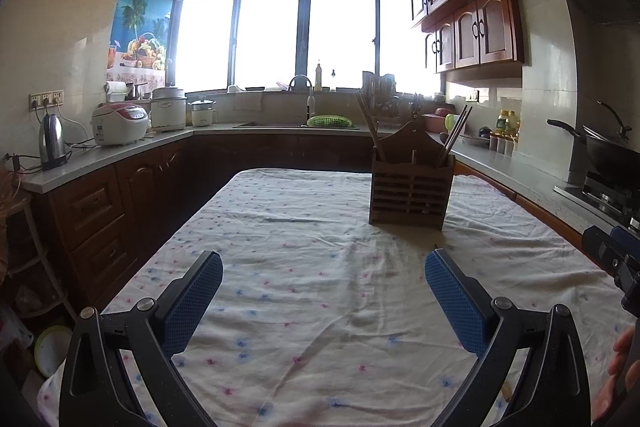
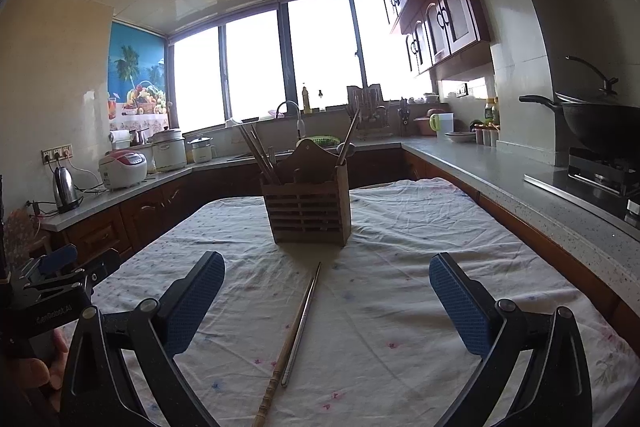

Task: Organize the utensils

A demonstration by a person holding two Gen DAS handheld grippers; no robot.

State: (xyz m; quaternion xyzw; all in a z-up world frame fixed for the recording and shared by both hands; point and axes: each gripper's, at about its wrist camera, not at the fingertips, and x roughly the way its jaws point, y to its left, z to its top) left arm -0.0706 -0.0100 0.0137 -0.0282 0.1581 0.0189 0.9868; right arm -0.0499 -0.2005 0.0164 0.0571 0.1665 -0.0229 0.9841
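Note:
A brown wooden slatted utensil holder (image 1: 412, 183) (image 2: 308, 205) stands on the table with several chopsticks (image 2: 258, 151) and a spoon sticking out of it. Two loose chopsticks, one wooden (image 2: 280, 359) and one metal (image 2: 301, 323), lie side by side on the cloth in the right wrist view, in front of the holder. My right gripper (image 2: 326, 281) is open and empty above them. My left gripper (image 1: 324, 277) is open and empty, well short of the holder. The right gripper shows at the left view's right edge (image 1: 612, 255).
The table wears a white flowered cloth (image 1: 304, 291) (image 2: 420, 307). Counters run around it: kettle (image 1: 52, 141) and rice cookers (image 1: 120, 123) on the left, sink (image 1: 300, 99) at the back, wok (image 2: 600, 123) on a stove at the right.

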